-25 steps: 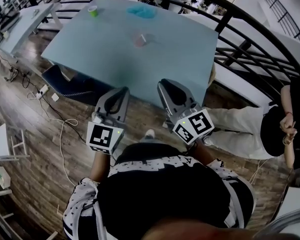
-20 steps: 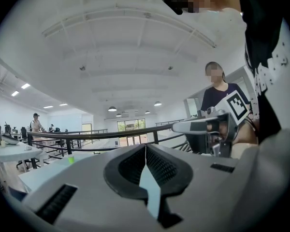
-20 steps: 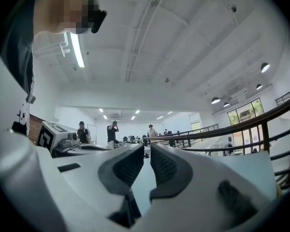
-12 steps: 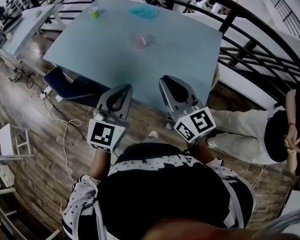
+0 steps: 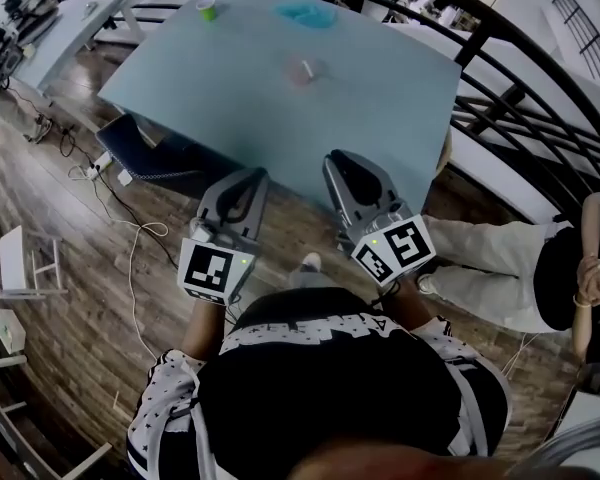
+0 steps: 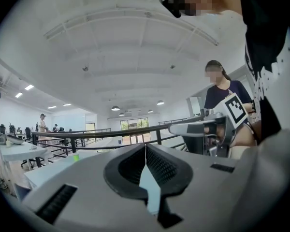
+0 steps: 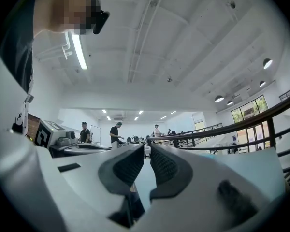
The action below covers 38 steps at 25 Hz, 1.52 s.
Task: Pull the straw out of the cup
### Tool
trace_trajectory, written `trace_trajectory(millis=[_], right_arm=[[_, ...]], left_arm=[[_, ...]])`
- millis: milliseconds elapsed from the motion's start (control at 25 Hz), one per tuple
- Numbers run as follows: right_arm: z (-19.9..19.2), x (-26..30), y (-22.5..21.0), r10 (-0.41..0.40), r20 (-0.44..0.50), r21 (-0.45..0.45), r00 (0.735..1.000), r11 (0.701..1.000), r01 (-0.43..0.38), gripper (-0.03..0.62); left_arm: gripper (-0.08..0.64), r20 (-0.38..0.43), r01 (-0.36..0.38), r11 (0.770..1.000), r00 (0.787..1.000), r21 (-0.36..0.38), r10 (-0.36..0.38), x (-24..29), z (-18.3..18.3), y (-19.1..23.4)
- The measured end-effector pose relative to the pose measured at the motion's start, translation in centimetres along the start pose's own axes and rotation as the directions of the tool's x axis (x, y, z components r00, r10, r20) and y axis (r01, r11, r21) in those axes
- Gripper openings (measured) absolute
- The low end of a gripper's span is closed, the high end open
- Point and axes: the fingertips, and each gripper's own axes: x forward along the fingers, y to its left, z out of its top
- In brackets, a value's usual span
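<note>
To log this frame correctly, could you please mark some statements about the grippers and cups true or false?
The left gripper and right gripper are both shut and empty. True.
The pinkish cup stands on the table beyond both grippers. True.
The right gripper touches the pinkish cup. False: it is held well short of it.
The green cup stands against the pinkish cup. False: it is apart, near the table's far left corner.

Held side by side, the left claw (image 5: 248, 178) and right claw (image 5: 342, 161) are both closed, empty
</note>
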Motion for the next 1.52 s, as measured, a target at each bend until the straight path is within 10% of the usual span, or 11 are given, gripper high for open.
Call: trace_trajectory(millis=[1080, 1520], right_arm=[[0.8, 6.7, -5.3, -0.030, -0.039, -0.019, 0.999, 0.999, 0.029, 0.031], [1.5, 12.2, -7.0, -0.145, -0.024, -0.028, 0.989, 0.989, 0.144, 0.031]], left_arm=[[0.014, 0.010, -0.014, 0.998, 1.000, -0.067, 0.014, 5.4, 0.1, 6.2], [0.014, 0.037, 0.086, 0.995, 0.996, -0.044, -0.084, 9.4, 0.8, 13.1]])
